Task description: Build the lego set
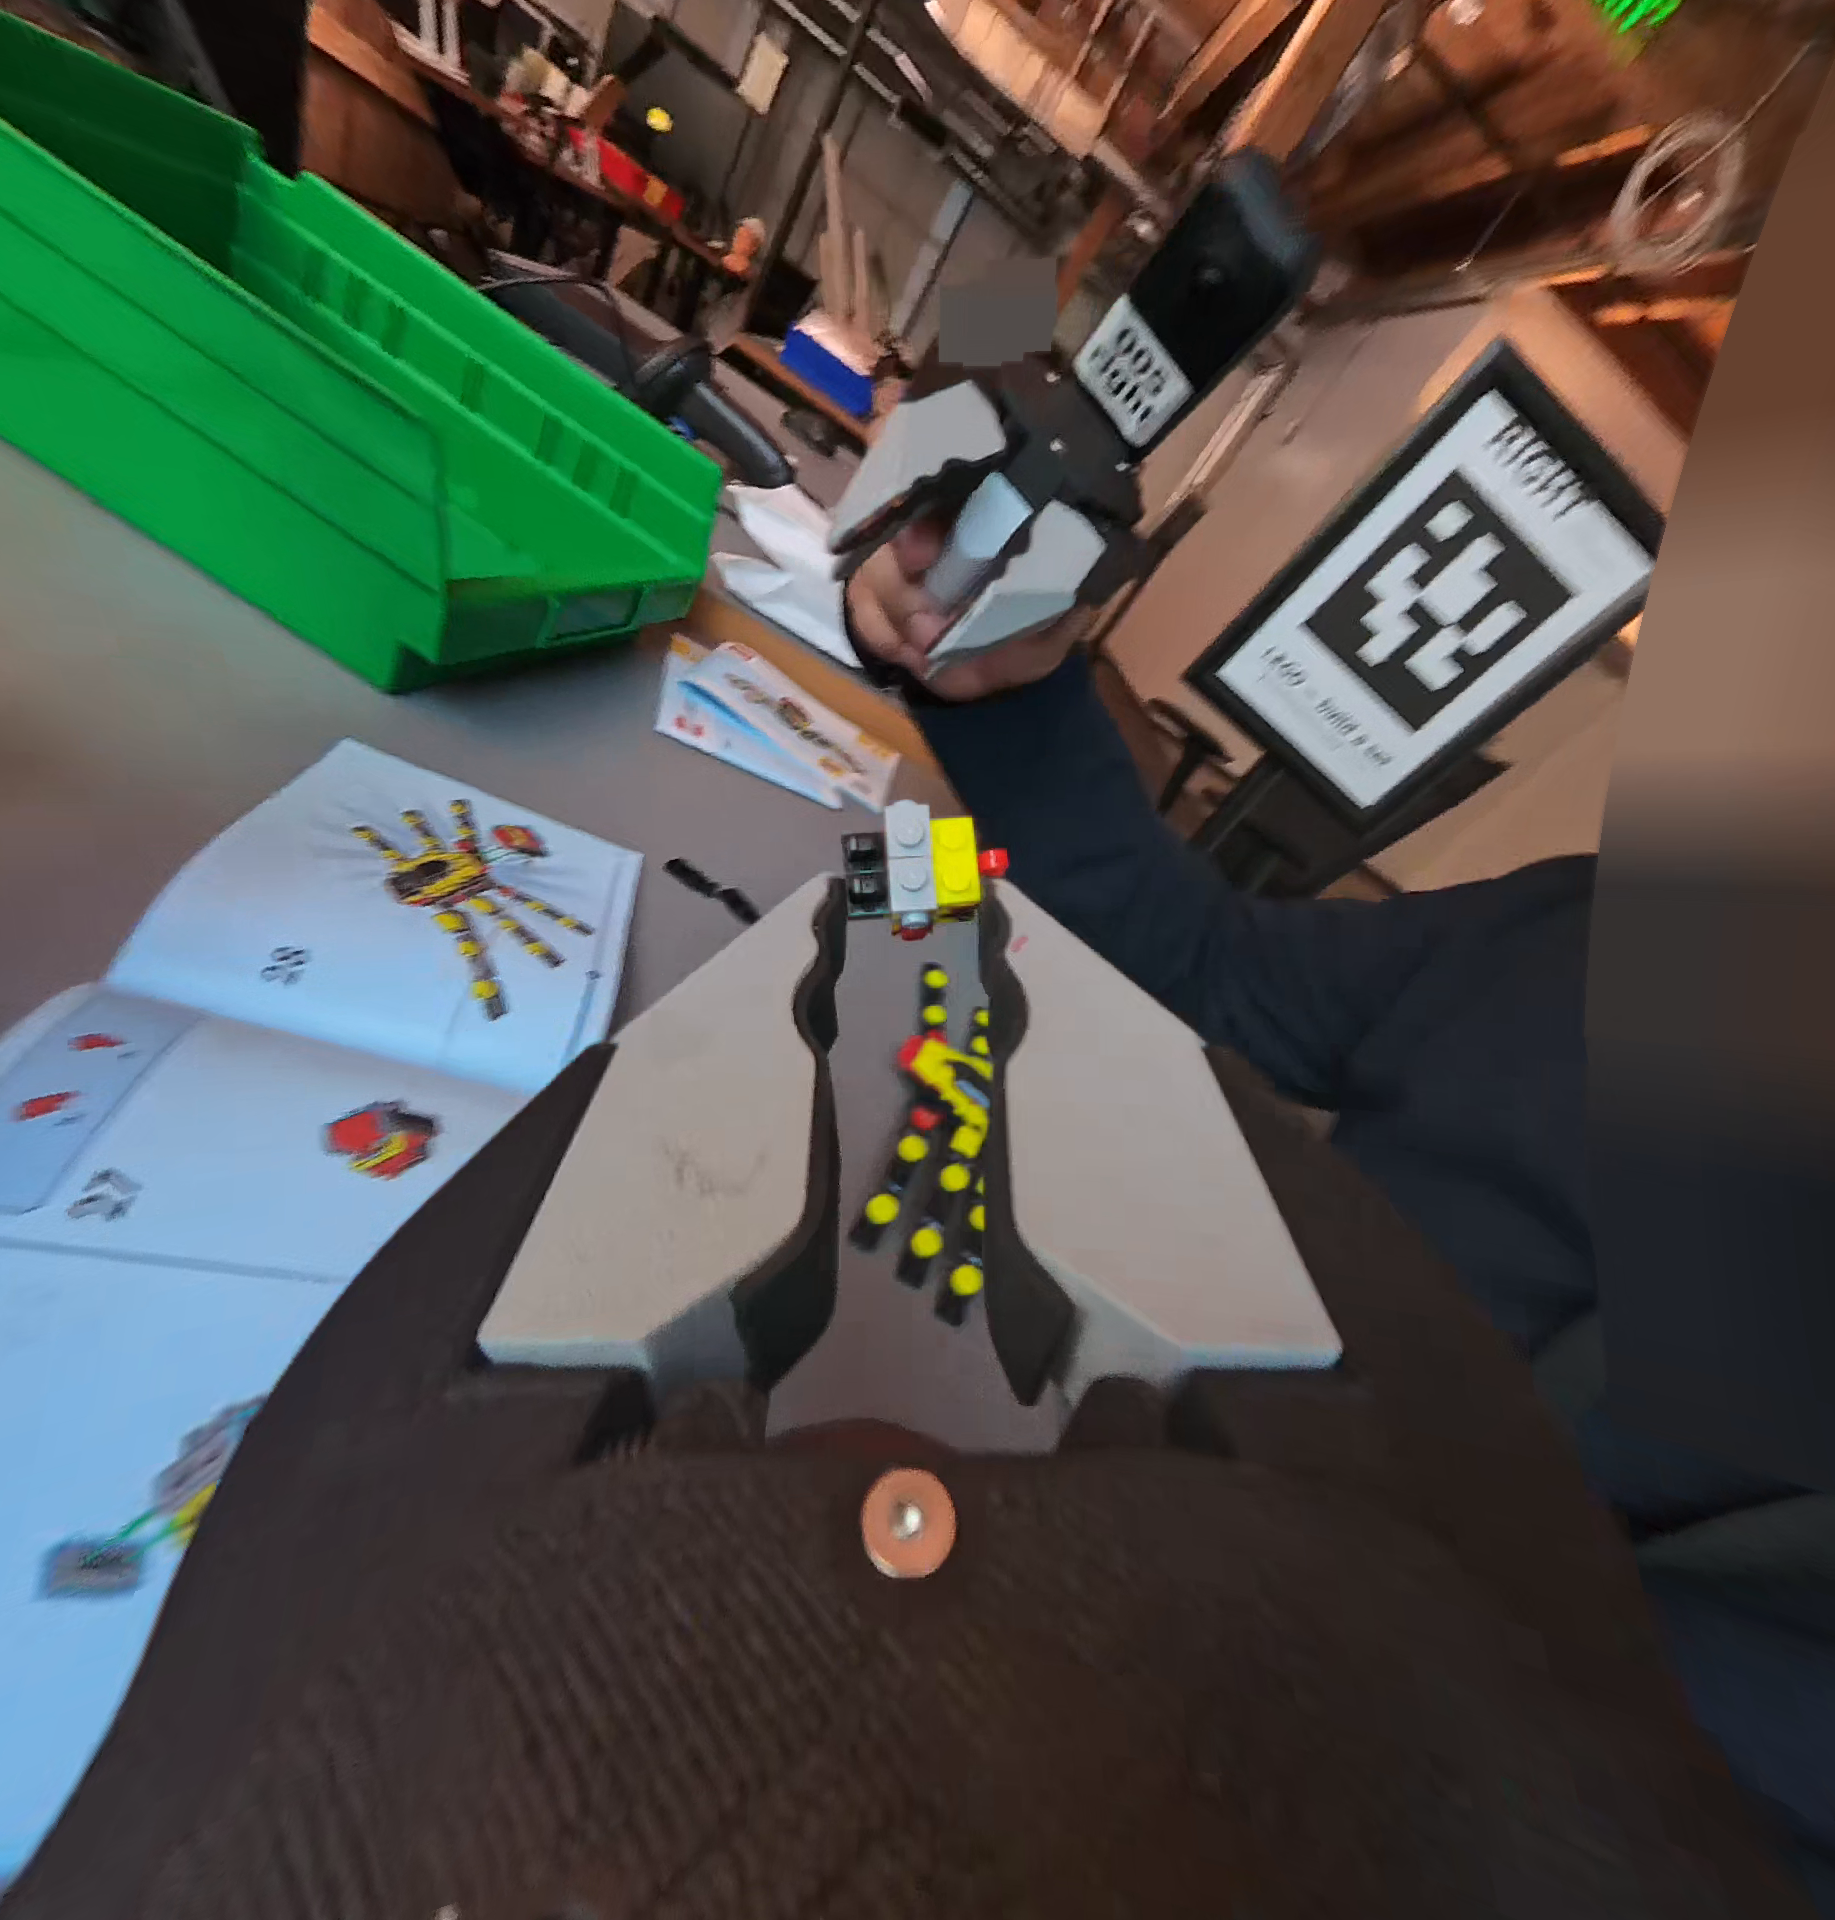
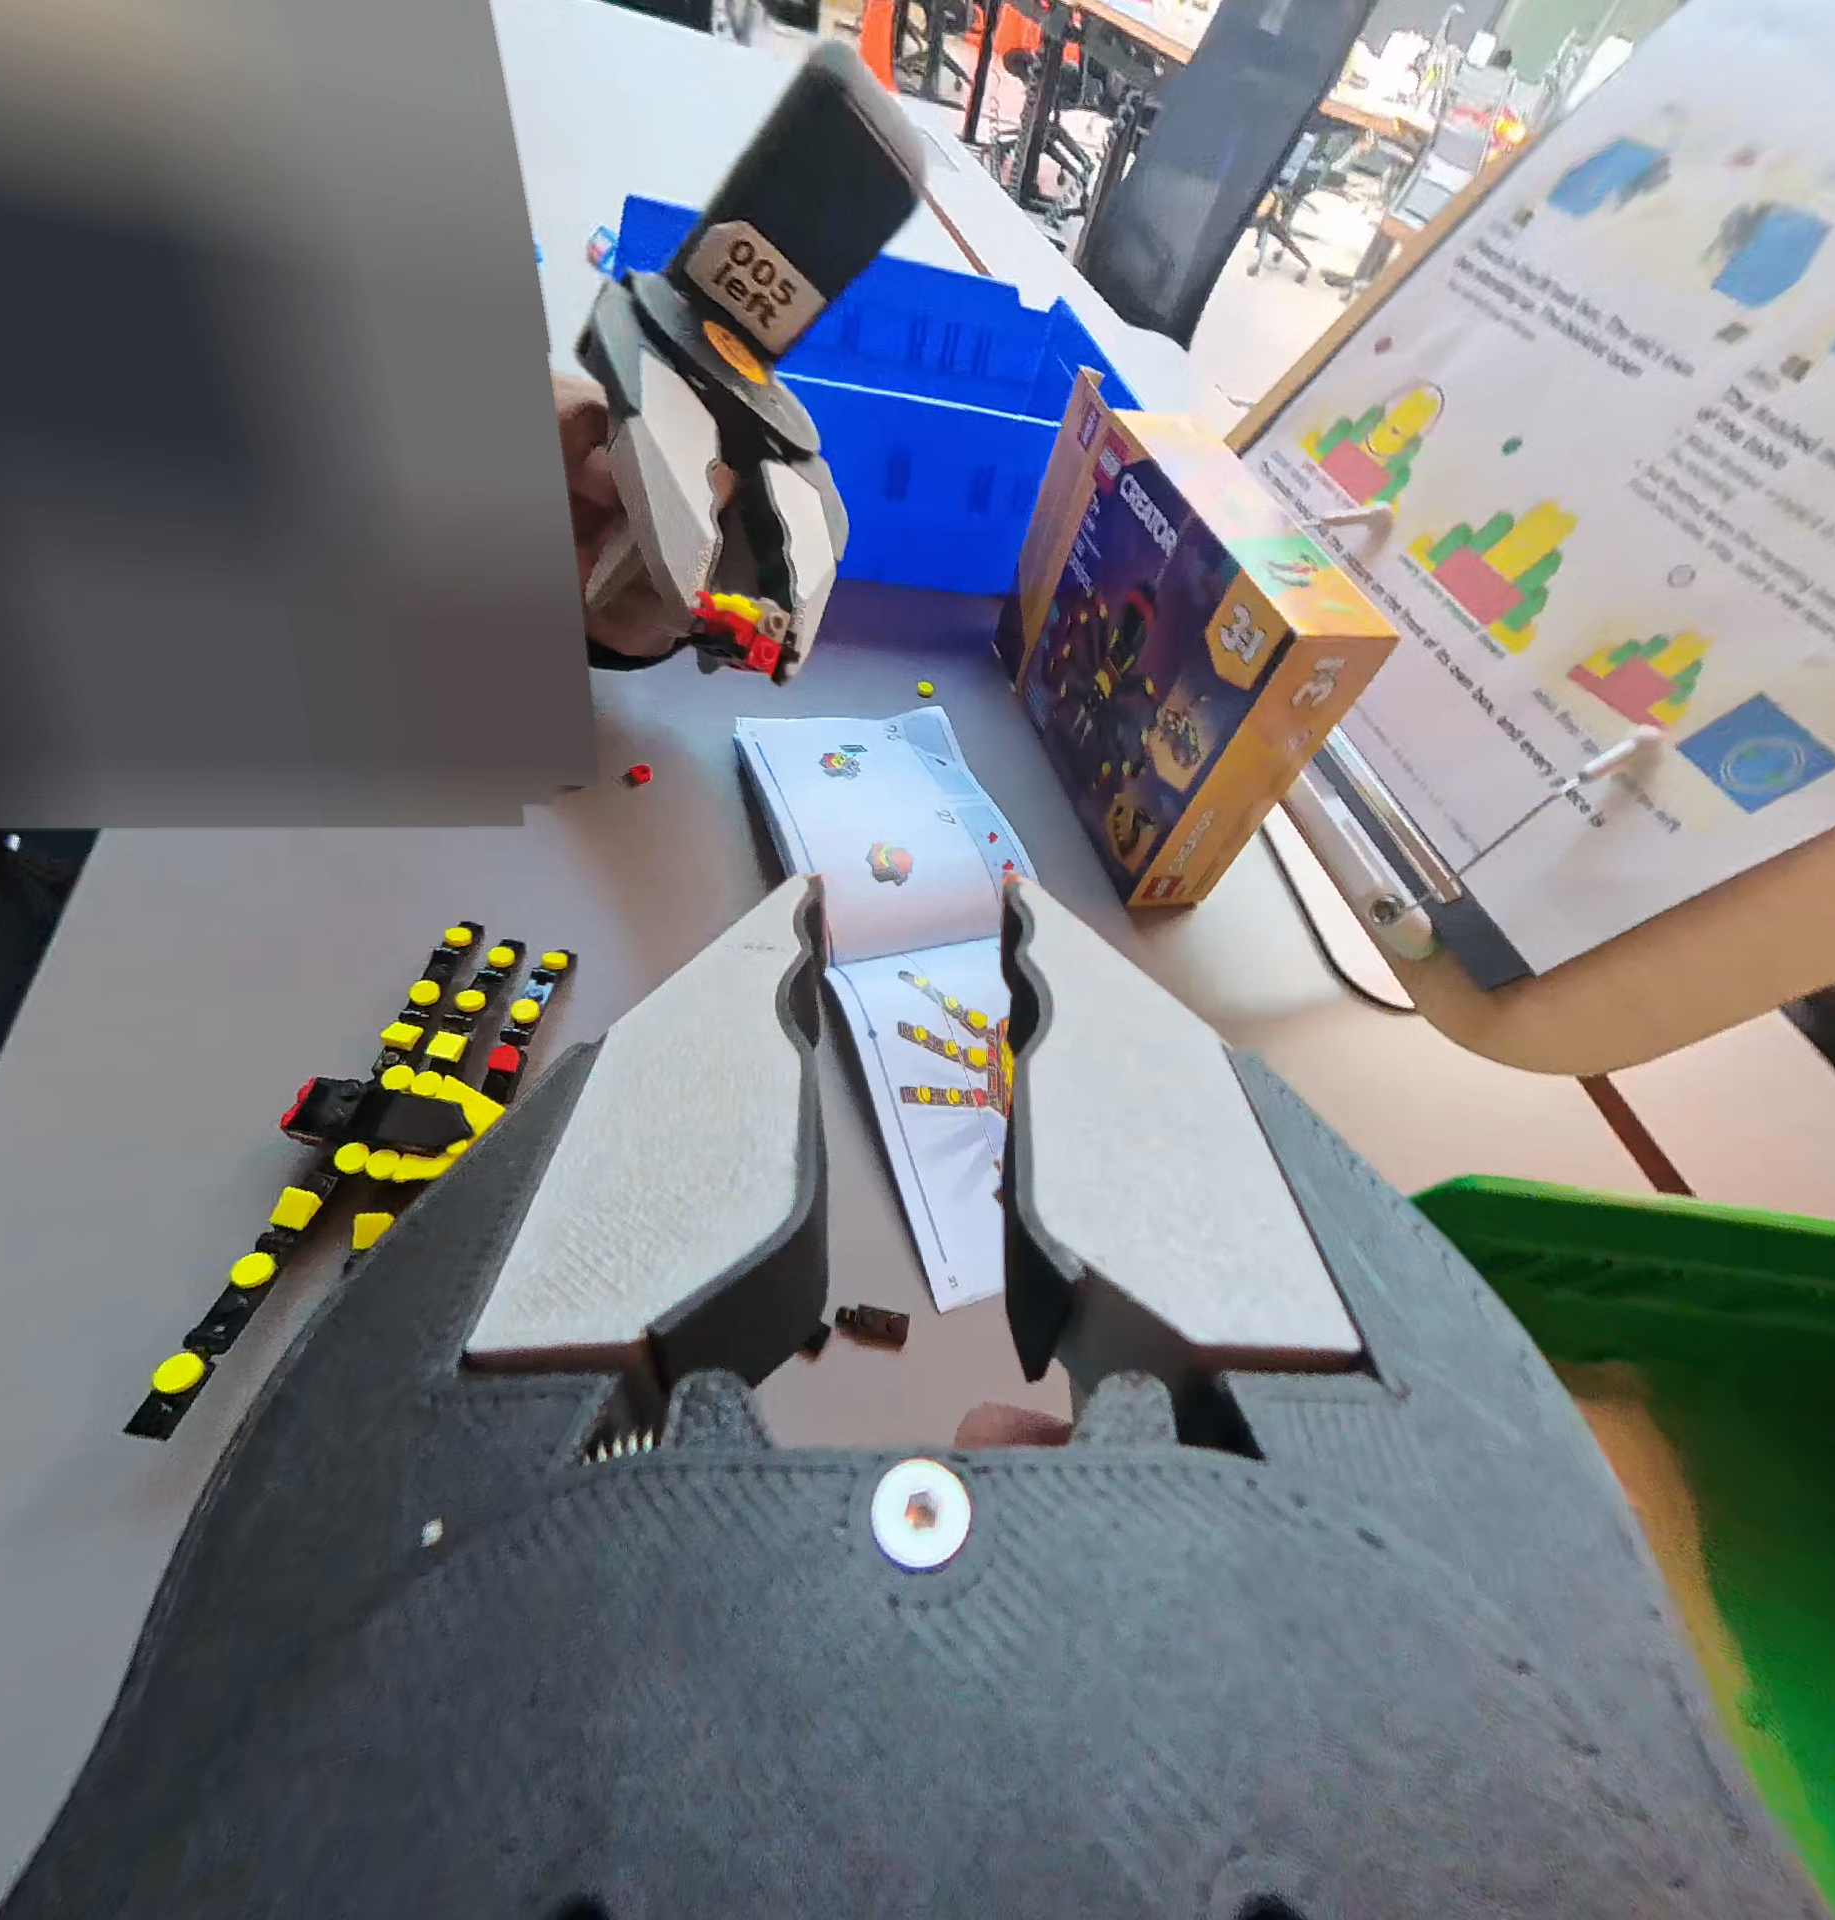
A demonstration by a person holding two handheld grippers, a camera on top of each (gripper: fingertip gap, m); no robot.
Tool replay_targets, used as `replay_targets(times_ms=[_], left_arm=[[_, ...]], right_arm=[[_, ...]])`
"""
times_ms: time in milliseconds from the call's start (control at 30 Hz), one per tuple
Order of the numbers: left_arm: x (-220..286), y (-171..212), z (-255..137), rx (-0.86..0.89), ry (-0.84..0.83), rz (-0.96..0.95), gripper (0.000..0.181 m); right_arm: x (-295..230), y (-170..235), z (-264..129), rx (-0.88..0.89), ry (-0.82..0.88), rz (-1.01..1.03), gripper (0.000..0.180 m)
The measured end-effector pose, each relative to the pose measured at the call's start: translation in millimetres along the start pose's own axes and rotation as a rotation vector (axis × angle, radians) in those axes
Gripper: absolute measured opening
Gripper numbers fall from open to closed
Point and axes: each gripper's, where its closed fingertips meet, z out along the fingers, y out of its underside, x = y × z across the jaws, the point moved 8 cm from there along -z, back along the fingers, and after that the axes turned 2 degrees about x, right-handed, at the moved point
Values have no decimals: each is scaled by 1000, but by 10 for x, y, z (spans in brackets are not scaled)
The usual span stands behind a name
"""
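My left gripper (image 1: 908, 894) is shut on a small brick block (image 1: 918, 873) of grey, yellow, black and red pieces, held above the table. It also shows in the right wrist view (image 2: 757, 634) with the block (image 2: 741, 623) at its tips. A black spider model with yellow studs (image 2: 393, 1122) lies flat on the grey table (image 2: 217, 935); it also shows between my left fingers (image 1: 939, 1132). My right gripper (image 2: 908, 894) is open and empty above the open instruction booklet (image 2: 892, 862). It shows raised in the left wrist view (image 1: 892, 582). A small dark piece (image 2: 871, 1325) lies under it.
A green bin (image 1: 321, 416) stands at the back left, a blue bin (image 2: 923, 416) farther off. The set's box (image 2: 1183, 665) stands by a tilted instruction board (image 2: 1619, 499). The booklet (image 1: 321, 987) lies open. A loose red piece (image 2: 638, 774) and yellow stud (image 2: 925, 688) lie on the table. The gap from one gripper's tips to the other's is roughly 10 cm.
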Motion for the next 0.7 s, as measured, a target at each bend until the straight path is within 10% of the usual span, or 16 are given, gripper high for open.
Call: replay_targets(times_ms=[700], left_arm=[[209, 111, 188, -64, 361, -214, 21]], right_arm=[[-641, -300, 737, 21, -238, -218, 18]])
